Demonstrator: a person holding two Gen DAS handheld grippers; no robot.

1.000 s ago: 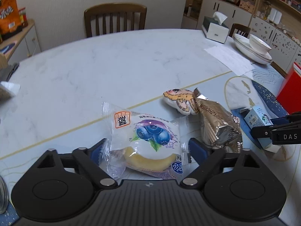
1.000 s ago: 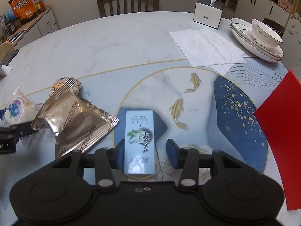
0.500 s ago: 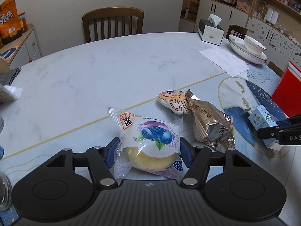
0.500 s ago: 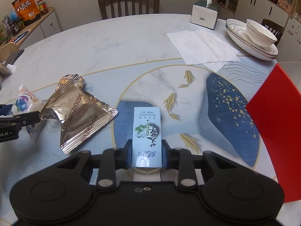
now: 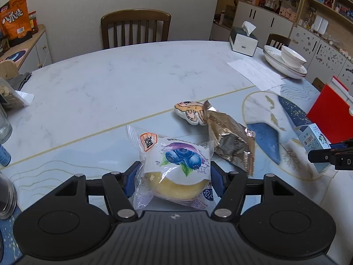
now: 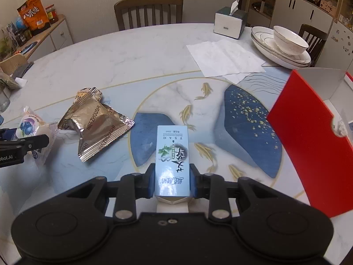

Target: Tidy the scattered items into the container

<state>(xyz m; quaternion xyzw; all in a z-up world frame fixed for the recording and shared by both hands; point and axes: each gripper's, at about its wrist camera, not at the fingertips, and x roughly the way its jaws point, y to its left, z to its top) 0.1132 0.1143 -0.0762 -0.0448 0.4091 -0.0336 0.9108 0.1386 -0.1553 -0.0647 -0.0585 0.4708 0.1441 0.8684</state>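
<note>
On the marbled white counter (image 5: 106,84), a crinkled gold foil snack pouch (image 6: 99,128) and a small fish-painted ceramic piece (image 5: 189,112) lie between the two claws, with white paper sheets (image 6: 225,57), stacked white dishes (image 6: 284,46) and a tissue box (image 6: 229,22) farther back. The left claw (image 5: 174,176) pinches a clear-wrapped blueberry bun packet (image 5: 176,165); a second ago its pads stood wide of the wrapper, which lay flat. The right claw (image 6: 172,181) grips a pale blue upright tea carton (image 6: 172,154), loosely straddled before, now raised off the counter. The open red box (image 6: 308,132) stands to the right, nearer than earlier.
</note>
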